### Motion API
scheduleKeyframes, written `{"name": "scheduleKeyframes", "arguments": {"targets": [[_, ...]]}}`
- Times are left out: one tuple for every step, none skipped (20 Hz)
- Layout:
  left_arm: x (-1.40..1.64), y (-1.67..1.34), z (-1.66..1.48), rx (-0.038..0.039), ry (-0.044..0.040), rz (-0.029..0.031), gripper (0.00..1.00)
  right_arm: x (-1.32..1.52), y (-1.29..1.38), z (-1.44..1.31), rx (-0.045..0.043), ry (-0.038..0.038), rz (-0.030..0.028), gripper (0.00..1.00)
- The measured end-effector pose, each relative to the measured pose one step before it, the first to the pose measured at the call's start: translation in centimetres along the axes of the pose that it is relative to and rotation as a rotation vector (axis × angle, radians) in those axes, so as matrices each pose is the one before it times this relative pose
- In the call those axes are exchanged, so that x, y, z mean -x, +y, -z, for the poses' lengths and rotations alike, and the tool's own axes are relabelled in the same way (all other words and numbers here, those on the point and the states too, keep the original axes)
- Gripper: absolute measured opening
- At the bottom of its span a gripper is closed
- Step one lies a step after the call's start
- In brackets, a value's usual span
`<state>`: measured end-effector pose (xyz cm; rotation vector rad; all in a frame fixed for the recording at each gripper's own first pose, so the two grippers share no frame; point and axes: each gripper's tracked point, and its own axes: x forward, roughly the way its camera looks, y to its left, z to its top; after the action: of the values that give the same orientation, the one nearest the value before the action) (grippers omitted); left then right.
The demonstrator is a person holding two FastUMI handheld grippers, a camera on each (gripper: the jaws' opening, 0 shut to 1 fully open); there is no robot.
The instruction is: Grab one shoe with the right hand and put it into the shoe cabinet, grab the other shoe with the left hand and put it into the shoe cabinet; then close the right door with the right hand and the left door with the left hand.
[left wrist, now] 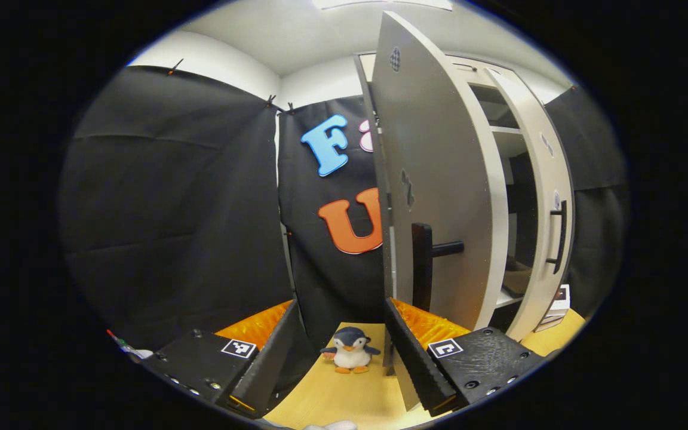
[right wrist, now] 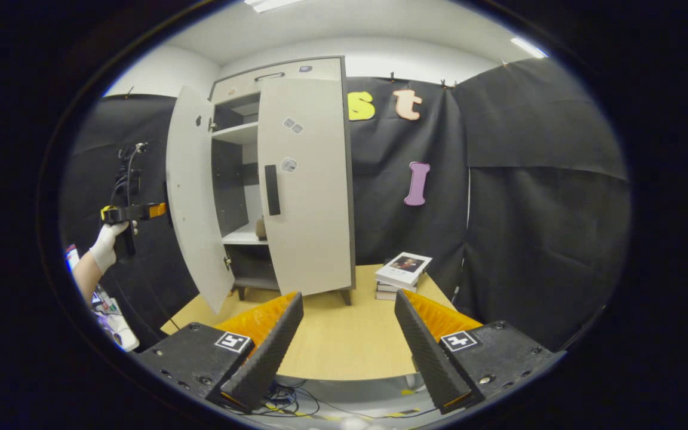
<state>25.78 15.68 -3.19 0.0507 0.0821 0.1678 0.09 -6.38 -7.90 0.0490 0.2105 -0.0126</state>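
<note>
Left claw (left wrist: 331,358): fingers spread, nothing between them, low over the pale wooden tabletop (left wrist: 356,394).
Right claw (right wrist: 349,346): spread and empty, well back from the cabinet.
Left door (left wrist: 433,197): tall pale grey panel, swung wide, just ahead and right of the left claw; long axis upright.
Right door (right wrist: 308,191): appears closed.
Shoes: something brown rests on the cabinet's lower shelf (right wrist: 245,237); too small to tell.
Nearer hand: the left, by my reading.

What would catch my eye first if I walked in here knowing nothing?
Likely the tall pale cabinet at the back of the wooden table, its right door nearly closed and its left door swung wide. Next, a small toy penguin on the table between the open left tongs. Then a stack of books right of the cabinet.
</note>
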Motion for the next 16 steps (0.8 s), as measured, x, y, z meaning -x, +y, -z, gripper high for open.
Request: {"name": "scheduleKeyframes", "arguments": {"targets": [[0.012,-0.656,-0.140,-0.00241,-0.00814,0.01106,0.89,-0.006,0.006,-0.072,0.00305,-0.00177,-0.00099,1.00],[-0.031,-0.612,-0.155,0.00368,-0.00419,0.01022,0.89,0.088,0.011,-0.130,0.00404,-0.00150,0.00016,1.00],[-0.004,-0.719,-0.065,0.01108,0.00017,0.01216,0.86,0.030,-0.001,-0.038,0.00312,-0.00092,0.00041,1.00],[-0.010,-0.602,0.018,0.00875,0.00226,0.01246,0.87,0.105,0.054,-0.075,0.00174,0.00249,-0.00077,1.00],[-0.060,-1.037,0.027,0.00668,-0.00133,0.01640,0.89,0.133,0.048,-0.106,0.00103,-0.00256,-0.00109,1.00],[-0.053,-0.951,-0.023,0.00016,0.00271,0.01515,0.89,0.071,0.014,-0.202,0.00335,-0.00298,0.00156,1.00],[-0.224,-1.007,-0.101,-0.00686,0.00002,0.01722,0.89,-0.130,-0.076,-0.137,0.00282,-0.00316,0.00211,1.00],[-0.128,-1.150,-0.188,-0.00247,-0.00546,0.02014,0.89,0.054,-0.045,-0.109,0.00102,-0.00242,0.00296,1.00],[-0.224,-1.459,-0.308,0.00230,-0.00637,0.02372,0.87,0.061,-0.104,-0.003,-0.00143,-0.00179,0.00248,1.00],[-0.213,-1.177,-0.227,0.00196,-0.00828,0.01552,0.87,0.112,-0.033,-0.094,-0.00269,-0.00226,0.00368,1.00],[-0.369,-0.686,0.164,-0.00354,0.00518,0.00701,0.90,0.118,-0.069,0.053,-0.00249,-0.00031,0.00492,1.00],[-0.362,-0.838,0.131,-0.00031,0.00329,0.01071,0.93,0.175,-0.091,0.040,-0.00224,-0.00227,0.00286,1.00],[0.048,-0.511,-0.137,0.00360,0.00339,0.00468,0.97,0.075,-0.252,-0.104,-0.00090,-0.00244,0.00807,1.00],[-0.059,-0.500,-0.051,0.00472,0.00524,0.00634,0.96,0.166,-0.150,-0.119,-0.00159,-0.00287,0.00626,1.00],[0.038,-0.381,0.013,0.00396,0.00165,0.00307,0.96,0.120,-0.186,-0.077,-0.00513,-0.00420,0.00662,1.00],[0.079,-0.236,0.027,0.00040,0.00150,0.00113,0.96,-0.002,-0.074,-0.183,-0.00678,-0.00519,0.00308,1.00]]}}
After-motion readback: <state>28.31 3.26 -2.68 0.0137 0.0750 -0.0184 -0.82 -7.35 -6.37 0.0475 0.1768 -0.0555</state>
